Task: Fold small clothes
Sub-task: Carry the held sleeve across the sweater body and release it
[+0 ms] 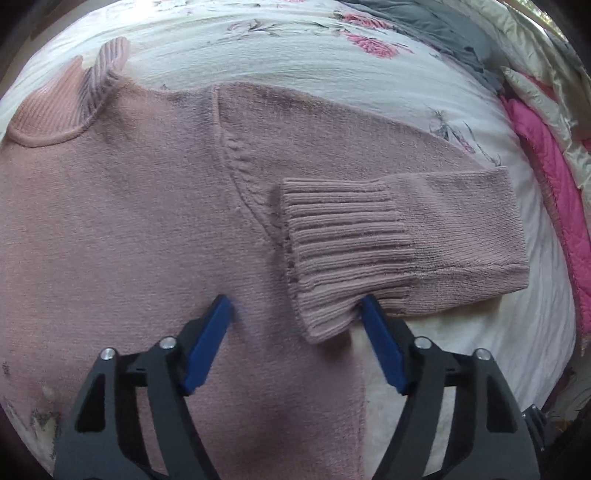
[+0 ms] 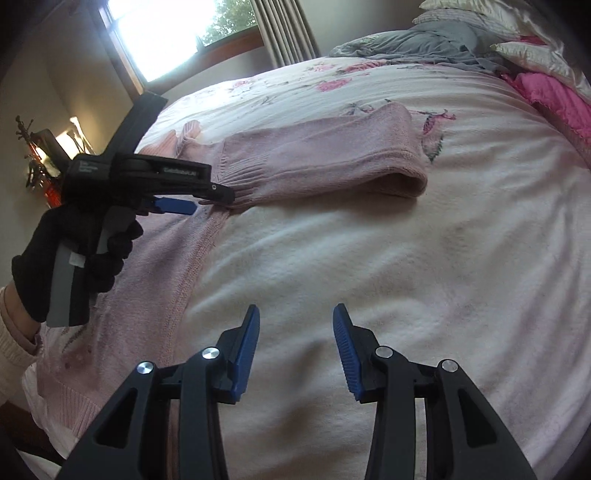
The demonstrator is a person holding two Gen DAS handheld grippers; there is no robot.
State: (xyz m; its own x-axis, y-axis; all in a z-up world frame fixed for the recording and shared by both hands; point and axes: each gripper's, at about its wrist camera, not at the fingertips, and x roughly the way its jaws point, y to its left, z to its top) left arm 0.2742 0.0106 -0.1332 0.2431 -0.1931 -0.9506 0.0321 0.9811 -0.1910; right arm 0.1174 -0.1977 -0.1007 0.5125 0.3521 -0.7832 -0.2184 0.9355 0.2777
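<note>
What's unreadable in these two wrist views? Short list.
- Sweater hem and other sleeve: left wrist view, cut off by the frame edge and the left gripper.
- Folded sleeve underside: hidden by its own fold, both views.
- Printed label on the left gripper body: right wrist view, too small and blurred.
- Shelf items by the window: right wrist view, too small, glare.
</note>
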